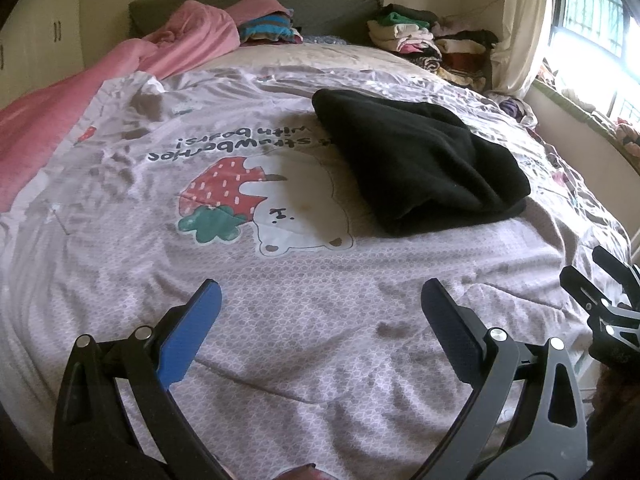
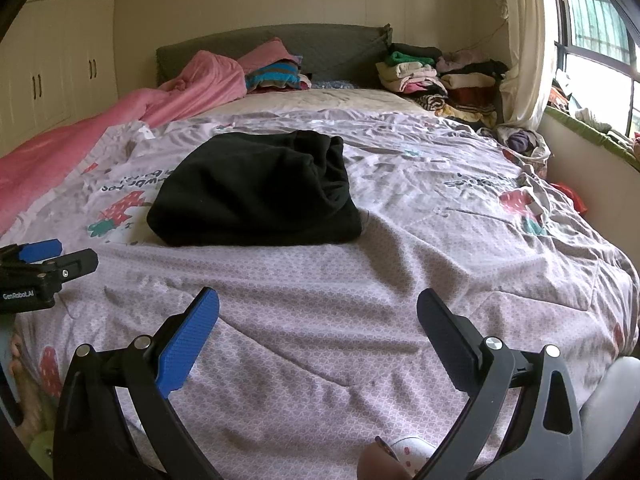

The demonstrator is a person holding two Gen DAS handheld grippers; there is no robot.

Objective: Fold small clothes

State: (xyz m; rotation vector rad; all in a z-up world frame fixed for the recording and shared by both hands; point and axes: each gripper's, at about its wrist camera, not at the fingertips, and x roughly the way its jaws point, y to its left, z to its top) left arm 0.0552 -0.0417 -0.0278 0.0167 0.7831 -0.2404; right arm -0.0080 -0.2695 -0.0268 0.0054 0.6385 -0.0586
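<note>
We hold the left hand-held gripper [image 1: 320,300] and the right hand-held gripper [image 2: 318,306] low over the near end of a bed, each with its blue-padded fingers [image 1: 192,332] spread wide and nothing between them. Ahead of both lies the folded black garment [image 1: 416,160], a thick dark bundle resting on the lilac quilt [image 1: 300,344]; from the left hand-held gripper it sits forward and to the right, from the right hand-held gripper forward and slightly to the left, well apart from either set of fingers. Beside the garment, toward the left hand-held gripper's side, the quilt shows a printed strawberry and bear [image 1: 256,208] under a line of lettering. Farther ahead, a pink blanket [image 1: 132,80] trails along the left edge of the bed up to the grey headboard [image 1: 320,4], and stacks of folded clothes [image 1: 424,44] crowd the far right corner near a curtain [image 1: 520,24] and the window [image 1: 592,12]. White wardrobe doors [image 2: 60,64] stand off to the far left.
</note>
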